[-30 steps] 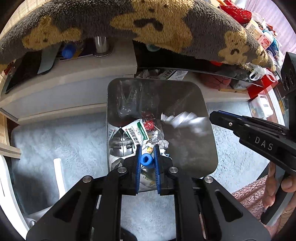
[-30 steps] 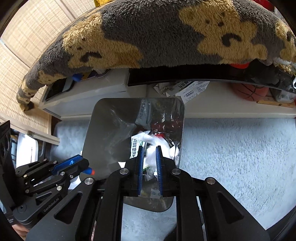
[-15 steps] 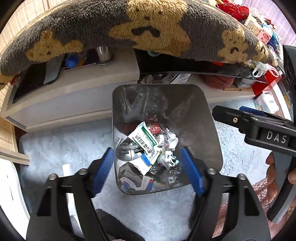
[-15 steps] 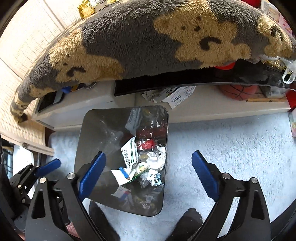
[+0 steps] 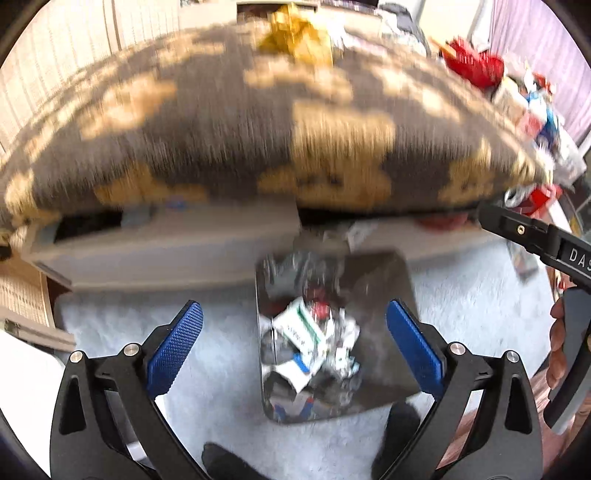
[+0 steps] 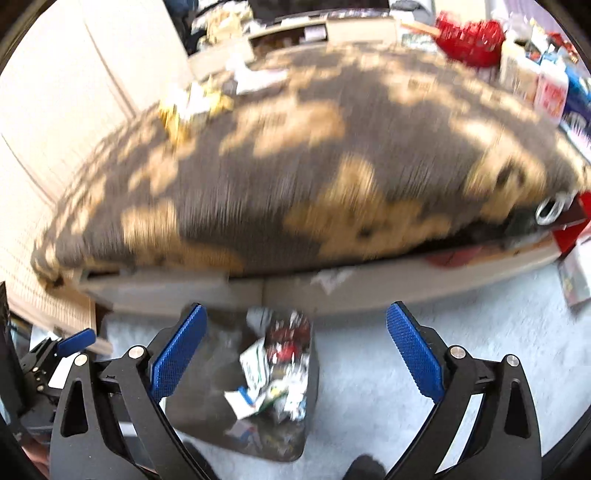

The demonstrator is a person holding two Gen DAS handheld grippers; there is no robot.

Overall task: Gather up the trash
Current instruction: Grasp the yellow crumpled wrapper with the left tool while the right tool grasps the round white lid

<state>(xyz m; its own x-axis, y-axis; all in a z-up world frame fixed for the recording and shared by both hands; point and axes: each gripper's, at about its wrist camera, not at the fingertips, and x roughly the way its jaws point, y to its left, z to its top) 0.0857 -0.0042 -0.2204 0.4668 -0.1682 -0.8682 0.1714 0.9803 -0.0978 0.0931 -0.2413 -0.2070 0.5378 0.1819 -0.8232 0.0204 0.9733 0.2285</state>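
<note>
A grey trash bin (image 5: 384, 280) stands on the pale blue rug, full of crumpled wrappers and paper (image 5: 306, 332). It also shows in the right wrist view (image 6: 199, 398) with its trash (image 6: 277, 376). My left gripper (image 5: 293, 347) is wide open and empty above the bin. My right gripper (image 6: 293, 350) is wide open and empty above it too. The right gripper also shows at the right edge of the left wrist view (image 5: 535, 243). More trash lies on top of the bed: a gold wrapper (image 5: 295, 33) and crumpled paper (image 6: 195, 103). Both views are motion-blurred.
A bed with a grey and tan bear-print blanket (image 5: 258, 129) fills the upper half, over a grey bed frame (image 5: 166, 243). Red packages and boxes (image 6: 469, 37) crowd the far right. The fluffy rug (image 6: 406, 406) surrounds the bin.
A second ago both grippers were shut low over the bin, the left on a blue cap. Both opened, the items dropped in, and both have lifted and tilted up toward the bed.
</note>
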